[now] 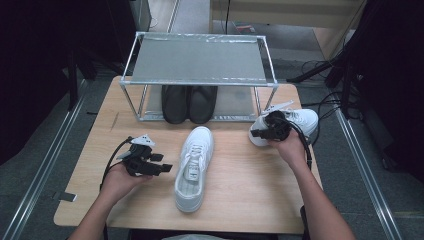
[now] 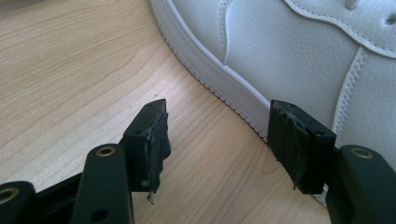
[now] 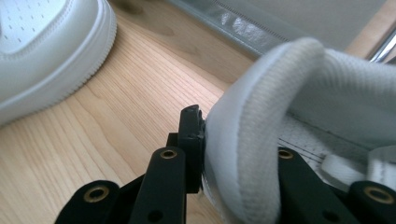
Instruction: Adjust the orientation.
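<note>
A metal shelf rack (image 1: 200, 75) stands at the far edge of the wooden table (image 1: 240, 170) — its top shelf bare. On its bottom level sits a pair of black shoes (image 1: 189, 103), side by side.

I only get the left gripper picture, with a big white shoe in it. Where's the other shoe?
Observer: The other white shoe sits at the table's right side, near the metal rack.
Operator: Is the right gripper touching it?
Observer: Yes. The right gripper has its jaws clamped on the padded heel collar, one jaw outside, one inside.
Operator: Is anything on the rack?
Observer: A pair of black shoes stands on its bottom shelf; the top shelf is bare.
Operator: Is my gripper holding anything?
Observer: No. The left gripper is open, beside the middle white shoe.
</note>
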A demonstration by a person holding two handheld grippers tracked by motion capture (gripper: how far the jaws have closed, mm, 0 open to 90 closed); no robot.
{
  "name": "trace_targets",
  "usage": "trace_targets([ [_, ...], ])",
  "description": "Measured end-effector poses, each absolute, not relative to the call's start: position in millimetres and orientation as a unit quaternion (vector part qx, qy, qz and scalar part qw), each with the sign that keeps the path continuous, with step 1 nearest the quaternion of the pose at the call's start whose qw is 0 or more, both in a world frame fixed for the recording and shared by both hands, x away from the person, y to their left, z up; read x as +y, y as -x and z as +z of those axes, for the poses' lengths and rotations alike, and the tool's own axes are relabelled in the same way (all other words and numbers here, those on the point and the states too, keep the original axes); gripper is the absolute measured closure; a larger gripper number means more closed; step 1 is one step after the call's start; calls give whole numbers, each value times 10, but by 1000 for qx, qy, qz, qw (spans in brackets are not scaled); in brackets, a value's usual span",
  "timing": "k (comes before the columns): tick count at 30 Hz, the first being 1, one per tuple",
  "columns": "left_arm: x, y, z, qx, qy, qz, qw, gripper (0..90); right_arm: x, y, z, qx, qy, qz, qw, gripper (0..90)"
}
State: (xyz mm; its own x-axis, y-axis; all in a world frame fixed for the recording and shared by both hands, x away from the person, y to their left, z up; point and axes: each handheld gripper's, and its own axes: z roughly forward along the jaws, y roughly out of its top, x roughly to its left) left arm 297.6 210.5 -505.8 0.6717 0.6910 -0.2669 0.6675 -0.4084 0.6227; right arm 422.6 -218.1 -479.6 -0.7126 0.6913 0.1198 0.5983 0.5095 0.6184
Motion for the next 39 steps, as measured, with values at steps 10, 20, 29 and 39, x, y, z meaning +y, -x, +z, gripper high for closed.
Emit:
trace_targets([
  [10,2066,-3069,-5065,400,-842,14,362,392,-2119,-4067,-4702,874,-358,313,94,758],
  [20,2044,-3156,-5026,393,-843,14,367,394,-2088,-3771,-4640,876,-348,318,103,744],
  [29,2026,-3252,-5018,393,-841,8,372,395,-1989,-3559,-4601,881,-338,315,104,734],
  [39,1980,-3332,-5017,389,-838,6,384,396,-1739,-3272,-4595,898,-300,303,105,721],
])
